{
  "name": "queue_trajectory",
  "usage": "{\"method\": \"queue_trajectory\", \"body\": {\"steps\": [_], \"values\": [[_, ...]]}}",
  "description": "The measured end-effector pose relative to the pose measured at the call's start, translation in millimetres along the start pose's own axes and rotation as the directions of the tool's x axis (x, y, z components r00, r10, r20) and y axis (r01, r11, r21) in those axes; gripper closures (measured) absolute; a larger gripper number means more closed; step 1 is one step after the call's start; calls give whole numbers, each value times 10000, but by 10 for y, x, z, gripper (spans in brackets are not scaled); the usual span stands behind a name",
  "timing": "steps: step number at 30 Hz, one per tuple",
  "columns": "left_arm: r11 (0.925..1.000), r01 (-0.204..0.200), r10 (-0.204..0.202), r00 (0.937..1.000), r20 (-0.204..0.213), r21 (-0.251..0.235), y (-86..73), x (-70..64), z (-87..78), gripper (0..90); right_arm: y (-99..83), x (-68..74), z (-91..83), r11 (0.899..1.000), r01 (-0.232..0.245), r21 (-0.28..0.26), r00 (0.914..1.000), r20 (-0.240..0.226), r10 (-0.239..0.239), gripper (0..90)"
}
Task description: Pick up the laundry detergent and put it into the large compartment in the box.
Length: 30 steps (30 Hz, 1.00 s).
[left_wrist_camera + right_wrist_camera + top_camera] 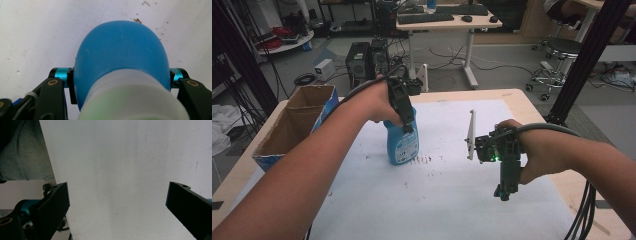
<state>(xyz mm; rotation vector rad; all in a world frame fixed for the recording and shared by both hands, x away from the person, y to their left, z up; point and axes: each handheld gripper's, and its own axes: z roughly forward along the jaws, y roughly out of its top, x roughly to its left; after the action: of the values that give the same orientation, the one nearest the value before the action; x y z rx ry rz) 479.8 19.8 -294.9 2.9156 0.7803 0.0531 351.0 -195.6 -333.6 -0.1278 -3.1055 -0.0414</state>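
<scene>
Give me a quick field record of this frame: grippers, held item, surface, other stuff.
left gripper: shut on blue spray bottle, gripped from above near the neck
bottle pose: upright on white sheet
right gripper: open, jaws wide apart, nothing between them, pointing down over the sheet
sheet marks: brown specks beside the bottle
cardboard box: open, at table's left edge

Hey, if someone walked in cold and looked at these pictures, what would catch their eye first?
Probably the bright blue spray bottle, standing upright near the middle of the white table cover, with the left tongs clamped around its neck. Next, the right tongs, open and pointing down over bare cover at the right. An open cardboard box sits at the table's left edge.
</scene>
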Motion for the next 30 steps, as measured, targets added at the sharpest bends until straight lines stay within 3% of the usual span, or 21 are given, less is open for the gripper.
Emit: {"method": "queue_trajectory", "body": {"steps": [6,14,17,21,30], "values": [[9998,-105,109,9996,-253,162,-54,-70,-213,395,6,-1,-2,9999,111,-35,9999,17,-111,42],[9998,85,-78,9994,-351,193,-218,-88,-582,395,34,2,-15,9998,179,-77,9998,57,-179,42],[9983,340,-329,9992,-231,474,-291,-105,-678,395,23,-3,-51,9995,106,-303,9999,140,-102,42],[9975,330,-333,9994,40,630,-389,-111,-811,395,15,-12,-73,9993,110,-350,9997,203,-103,42],[9954,736,-730,9973,-117,609,-627,-94,-1157,394,65,38,-64,9993,339,-126,9993,175,-337,41]]}}
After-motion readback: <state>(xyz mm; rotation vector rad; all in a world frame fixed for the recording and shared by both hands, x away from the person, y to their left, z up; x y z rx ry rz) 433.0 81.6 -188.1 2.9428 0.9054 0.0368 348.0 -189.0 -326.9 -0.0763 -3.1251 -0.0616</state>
